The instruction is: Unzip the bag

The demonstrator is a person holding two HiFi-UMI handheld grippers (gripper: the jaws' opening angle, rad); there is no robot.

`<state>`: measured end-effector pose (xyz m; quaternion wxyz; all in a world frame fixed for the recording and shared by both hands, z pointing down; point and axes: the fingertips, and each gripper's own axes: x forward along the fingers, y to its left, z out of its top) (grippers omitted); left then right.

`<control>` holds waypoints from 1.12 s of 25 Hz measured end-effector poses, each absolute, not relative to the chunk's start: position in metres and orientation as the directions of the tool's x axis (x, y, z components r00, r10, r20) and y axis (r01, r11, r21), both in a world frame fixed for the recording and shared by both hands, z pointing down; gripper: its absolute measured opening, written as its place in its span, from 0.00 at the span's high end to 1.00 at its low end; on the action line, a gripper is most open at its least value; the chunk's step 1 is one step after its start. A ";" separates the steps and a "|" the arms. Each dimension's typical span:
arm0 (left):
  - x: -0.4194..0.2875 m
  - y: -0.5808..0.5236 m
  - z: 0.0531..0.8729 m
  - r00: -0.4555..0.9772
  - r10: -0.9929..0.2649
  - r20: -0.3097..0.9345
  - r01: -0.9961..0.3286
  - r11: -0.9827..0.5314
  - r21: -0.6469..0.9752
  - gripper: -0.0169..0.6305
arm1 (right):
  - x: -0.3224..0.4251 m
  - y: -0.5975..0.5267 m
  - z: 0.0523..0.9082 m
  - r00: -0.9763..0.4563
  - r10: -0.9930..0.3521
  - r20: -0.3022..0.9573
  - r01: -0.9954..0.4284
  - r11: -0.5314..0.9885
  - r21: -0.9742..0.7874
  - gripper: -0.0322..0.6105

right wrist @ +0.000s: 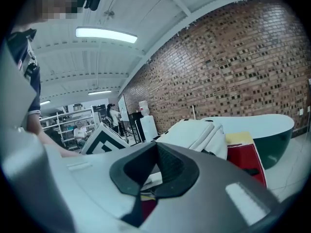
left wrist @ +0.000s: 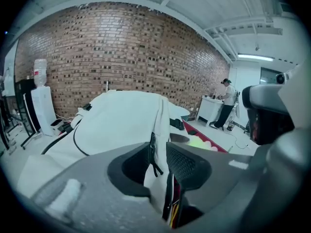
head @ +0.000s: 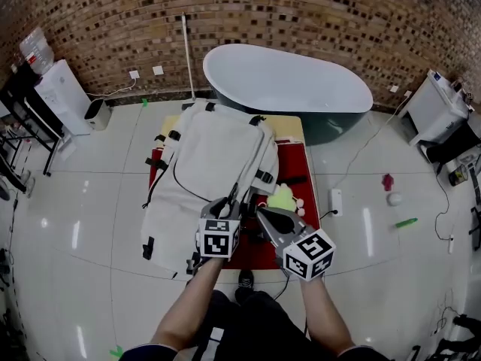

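A large white backpack (head: 203,164) lies on a red mat (head: 291,164) on a low table. My left gripper (head: 229,200) is at the bag's near right edge. In the left gripper view its jaws (left wrist: 159,147) stand apart, with the bag's black zipper pull (left wrist: 153,155) hanging in the gap and the white bag (left wrist: 116,120) rising behind; the pads do not press on it. My right gripper (head: 263,215) hovers just right of it over the mat. In the right gripper view its fingertips (right wrist: 156,147) meet, with nothing seen between them; the bag (right wrist: 194,132) lies beyond.
A white bathtub (head: 285,81) stands behind the table against the brick wall. A yellow-green toy (head: 282,198) lies on the mat beside the bag. A water dispenser (head: 64,96) is at far left. Small red (head: 388,181) and green (head: 406,222) items lie on the floor at right.
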<state>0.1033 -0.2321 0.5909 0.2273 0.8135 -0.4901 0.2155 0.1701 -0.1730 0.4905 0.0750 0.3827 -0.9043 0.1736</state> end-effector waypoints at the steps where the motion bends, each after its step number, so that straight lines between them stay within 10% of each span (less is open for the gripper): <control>1: 0.104 -0.236 0.595 0.413 -0.701 0.582 -0.901 -0.406 0.152 0.81 | 0.171 -0.178 0.492 -0.701 -0.660 0.269 -0.713 0.652 -0.258 0.94; 28: 0.097 -0.227 0.625 0.395 -0.610 0.687 -0.903 -0.397 0.166 0.93 | 0.161 -0.226 0.510 -0.740 -0.618 0.267 -0.672 0.669 -0.317 0.94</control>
